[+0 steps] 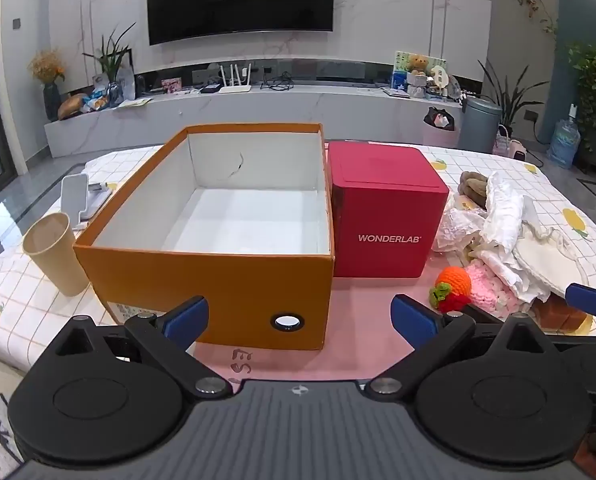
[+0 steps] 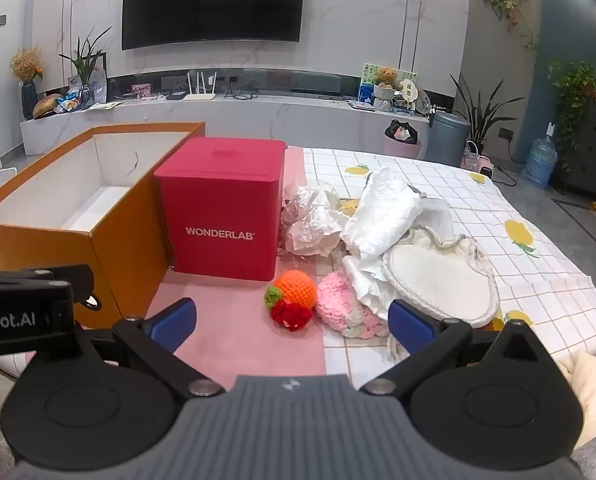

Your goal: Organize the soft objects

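Observation:
An open orange box [image 1: 202, 276] with a bare white inside stands on the table, its front wall just beyond my left gripper [image 1: 300, 318], which is open and holds nothing. To the box's right lies a pile of soft things: a crocheted orange-and-red fruit [image 2: 292, 296], a pink knitted piece [image 2: 338, 300], white cloths [image 2: 386, 208], a cream cloth bag [image 2: 442, 280] and crumpled paper [image 2: 314, 224]. My right gripper [image 2: 292, 326] hangs open just short of the fruit, touching nothing. In the left wrist view the fruit [image 1: 452, 284] lies to the right of my left gripper.
A red WONDERLAB box [image 2: 222, 208] stands between the orange box [image 2: 78, 216] and the pile. A paper cup [image 1: 54, 252] and a white phone stand [image 1: 78, 196] sit left of the orange box. A brown plush [image 1: 474, 186] lies behind the cloths. The left gripper's body [image 2: 30, 312] shows at the left.

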Available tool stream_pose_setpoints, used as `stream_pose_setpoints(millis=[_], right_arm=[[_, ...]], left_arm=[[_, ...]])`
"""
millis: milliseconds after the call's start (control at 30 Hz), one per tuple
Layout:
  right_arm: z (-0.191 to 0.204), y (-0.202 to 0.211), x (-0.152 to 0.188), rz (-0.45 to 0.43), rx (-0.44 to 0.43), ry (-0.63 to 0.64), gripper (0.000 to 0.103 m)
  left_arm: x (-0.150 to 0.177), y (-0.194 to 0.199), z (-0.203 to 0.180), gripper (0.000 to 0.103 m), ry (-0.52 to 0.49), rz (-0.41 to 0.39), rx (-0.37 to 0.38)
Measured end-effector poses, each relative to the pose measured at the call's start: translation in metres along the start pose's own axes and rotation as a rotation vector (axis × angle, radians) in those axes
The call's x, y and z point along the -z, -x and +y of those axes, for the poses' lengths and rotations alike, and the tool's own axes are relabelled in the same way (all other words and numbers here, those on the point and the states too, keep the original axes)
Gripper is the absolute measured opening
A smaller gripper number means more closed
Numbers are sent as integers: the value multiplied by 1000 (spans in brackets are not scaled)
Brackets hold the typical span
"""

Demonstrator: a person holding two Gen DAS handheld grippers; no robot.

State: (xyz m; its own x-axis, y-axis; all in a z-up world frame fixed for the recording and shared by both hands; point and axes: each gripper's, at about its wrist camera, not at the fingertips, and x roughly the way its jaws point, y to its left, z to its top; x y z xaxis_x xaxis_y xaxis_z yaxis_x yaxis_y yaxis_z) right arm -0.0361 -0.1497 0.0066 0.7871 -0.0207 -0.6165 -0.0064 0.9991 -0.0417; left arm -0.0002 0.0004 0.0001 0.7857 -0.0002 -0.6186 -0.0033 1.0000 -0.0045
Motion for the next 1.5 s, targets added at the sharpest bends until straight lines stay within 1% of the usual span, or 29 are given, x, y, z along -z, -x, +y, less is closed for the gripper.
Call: stream_pose_setpoints(millis=[167, 200, 300, 333, 367, 533, 1000, 1500], right_arm=[[1, -3, -1, 7, 4, 2, 99], [-1, -2, 0, -7, 1, -13, 99], [-1, 1, -1, -7, 0, -9, 99], [-1, 3, -1, -7, -1, -12, 99], [-1, 1, -2, -5, -3, -14, 99], [0, 2, -6, 0, -2, -10, 99], [-1, 1, 0, -8, -5, -13, 99], [-1, -2, 2, 5, -4, -8, 99]], left_arm=[[0, 2, 1, 103, 5, -8, 5], [0, 2, 2, 103, 2, -8, 4], [0, 4, 2, 103, -2, -15, 1], [-1, 5, 2, 103, 16, -11, -16], [1, 5, 1, 103, 20, -15, -18], [2, 6, 0, 103, 19, -21, -16], [3, 5, 1, 103, 20, -25, -15], [3, 3, -3, 103, 13, -22, -14]])
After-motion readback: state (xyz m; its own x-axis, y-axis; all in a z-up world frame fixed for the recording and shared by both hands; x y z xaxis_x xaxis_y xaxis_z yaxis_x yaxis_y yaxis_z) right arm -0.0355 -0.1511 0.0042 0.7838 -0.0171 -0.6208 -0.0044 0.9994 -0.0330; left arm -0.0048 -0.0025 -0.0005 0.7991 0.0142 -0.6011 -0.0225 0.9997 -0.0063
